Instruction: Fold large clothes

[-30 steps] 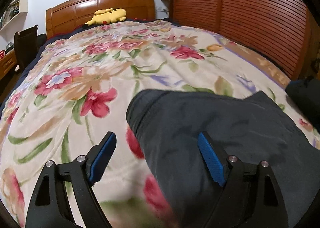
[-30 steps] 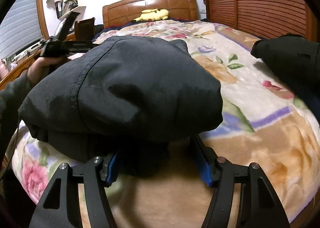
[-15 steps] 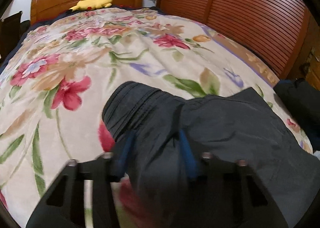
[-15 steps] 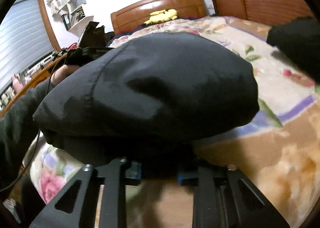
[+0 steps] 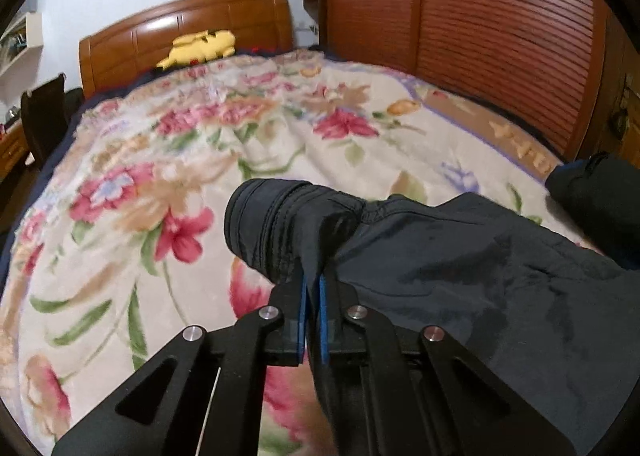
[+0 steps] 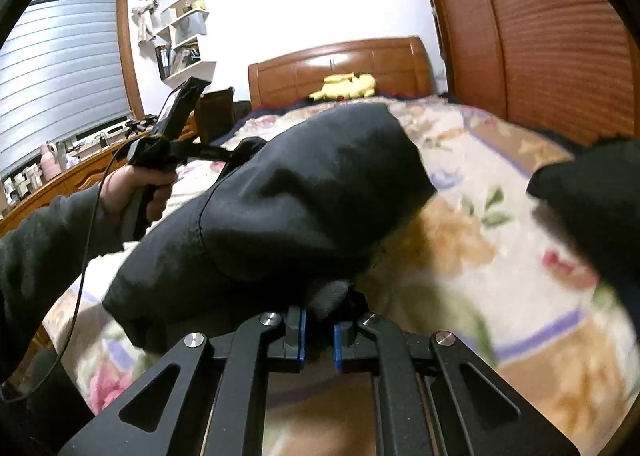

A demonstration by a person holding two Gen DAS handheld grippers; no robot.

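My left tongs (image 5: 313,288) are clamped on the dark garment (image 5: 460,256) at its ribbed cuff; my right tongs (image 6: 319,320) pinch its near edge. It bulges above the floral bed (image 5: 160,183), hiding the fingertips. Another dark heap (image 6: 592,191) is cut off.
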